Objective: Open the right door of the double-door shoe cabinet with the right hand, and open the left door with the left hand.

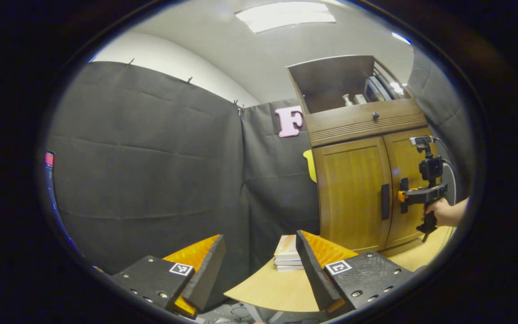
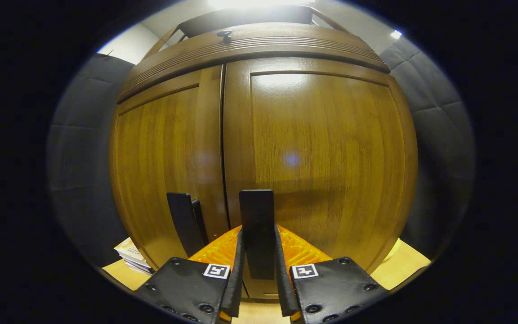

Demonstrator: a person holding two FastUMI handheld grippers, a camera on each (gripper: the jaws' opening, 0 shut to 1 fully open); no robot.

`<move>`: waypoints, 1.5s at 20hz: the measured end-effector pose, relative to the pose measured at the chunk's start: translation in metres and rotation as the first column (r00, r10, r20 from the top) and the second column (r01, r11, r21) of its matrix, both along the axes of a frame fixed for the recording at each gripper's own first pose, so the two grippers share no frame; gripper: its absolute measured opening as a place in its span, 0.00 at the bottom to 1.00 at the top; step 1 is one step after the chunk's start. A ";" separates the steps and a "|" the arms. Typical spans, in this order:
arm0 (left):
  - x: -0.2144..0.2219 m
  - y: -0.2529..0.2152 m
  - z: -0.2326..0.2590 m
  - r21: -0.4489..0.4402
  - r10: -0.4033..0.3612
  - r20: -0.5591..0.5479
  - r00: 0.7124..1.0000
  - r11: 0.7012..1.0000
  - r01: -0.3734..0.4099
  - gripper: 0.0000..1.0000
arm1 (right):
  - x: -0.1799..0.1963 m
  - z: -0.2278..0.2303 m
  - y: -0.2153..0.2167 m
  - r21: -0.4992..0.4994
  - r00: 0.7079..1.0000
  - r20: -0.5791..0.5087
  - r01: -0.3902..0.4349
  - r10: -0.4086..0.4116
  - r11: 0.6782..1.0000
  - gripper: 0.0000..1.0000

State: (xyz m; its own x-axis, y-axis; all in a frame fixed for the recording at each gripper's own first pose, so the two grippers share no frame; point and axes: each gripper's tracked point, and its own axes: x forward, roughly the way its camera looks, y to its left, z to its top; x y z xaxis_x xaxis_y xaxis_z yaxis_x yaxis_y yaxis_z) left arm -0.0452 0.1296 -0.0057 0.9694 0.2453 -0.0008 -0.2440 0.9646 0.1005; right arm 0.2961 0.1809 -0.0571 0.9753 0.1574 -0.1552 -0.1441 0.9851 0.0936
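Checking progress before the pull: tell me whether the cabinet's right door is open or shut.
Shut. The right door lies flush beside the left door, with the right gripper closed around its handle.

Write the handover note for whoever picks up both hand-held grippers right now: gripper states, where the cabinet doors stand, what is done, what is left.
Right hand-held gripper: fingers closed on the right door handle, a hand holding it at the shoe cabinet.
Left hand-held gripper: open, holding nothing, well back from the cabinet above the table near a stack of books.
Right door and left door: both shut.
Done: grip on the right handle.
Left: pull the right door open, then bring the left gripper to the left door handle and open that door.
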 end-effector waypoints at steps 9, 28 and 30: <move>0.002 -0.005 -0.003 -0.005 -0.070 0.034 0.997 0.997 0.071 0.92 | -0.017 0.009 -0.003 0.049 0.997 -0.029 -0.066 0.068 0.997 0.20; 0.019 -0.072 0.002 -0.032 -0.284 0.070 0.956 0.957 0.287 0.92 | -0.113 0.018 -0.052 0.083 0.989 -0.059 -0.131 0.136 0.988 0.20; 0.017 -0.082 0.001 -0.043 -0.305 0.073 0.950 0.950 0.309 0.92 | -0.123 0.019 -0.061 0.083 0.989 -0.060 -0.126 0.131 0.989 0.17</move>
